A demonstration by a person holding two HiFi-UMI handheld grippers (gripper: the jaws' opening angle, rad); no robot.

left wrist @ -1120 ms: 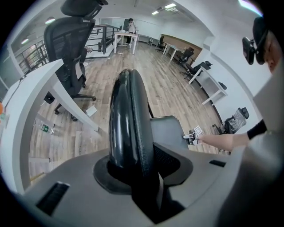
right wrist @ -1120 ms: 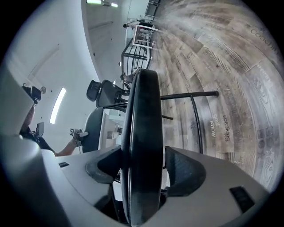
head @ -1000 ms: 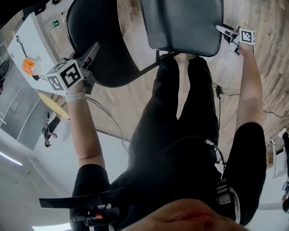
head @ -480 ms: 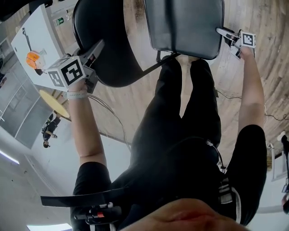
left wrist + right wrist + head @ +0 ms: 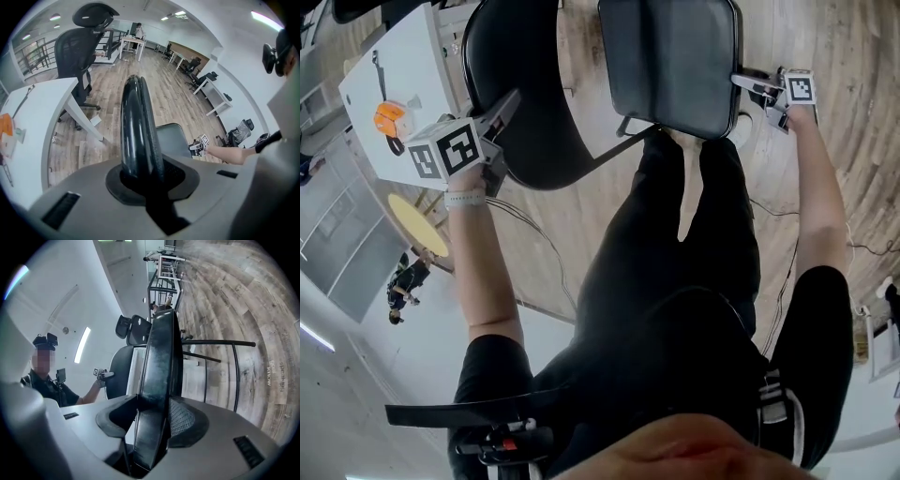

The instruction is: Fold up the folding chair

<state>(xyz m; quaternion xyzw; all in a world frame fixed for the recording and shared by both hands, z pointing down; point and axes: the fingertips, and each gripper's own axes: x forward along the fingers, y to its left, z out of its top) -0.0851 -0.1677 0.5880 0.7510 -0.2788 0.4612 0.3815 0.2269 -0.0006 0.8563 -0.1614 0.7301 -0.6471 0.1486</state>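
One folding chair (image 5: 675, 56) hangs before the person's legs (image 5: 675, 244), over the wood floor (image 5: 853, 169), with two grippers on it. The left gripper (image 5: 508, 103), jaws just closing, clamps the backrest (image 5: 136, 122) edge; the right gripper (image 5: 742, 82), jaws also narrowing, pinches the seat (image 5: 159, 371) rim.

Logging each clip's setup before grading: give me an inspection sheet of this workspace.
Surface: wood floor; no worktable in use.
Job's things: black backrest and seat, apart, not folded flat.
Clutter: orange item on white desk.
Grippers: left hand-held gripper shut on backrest rim; right hand-held gripper shut on seat edge; both jaws have just been closing.
Cables: loose cable on floor.
Surroundings: office chair, yellow round table, open office.
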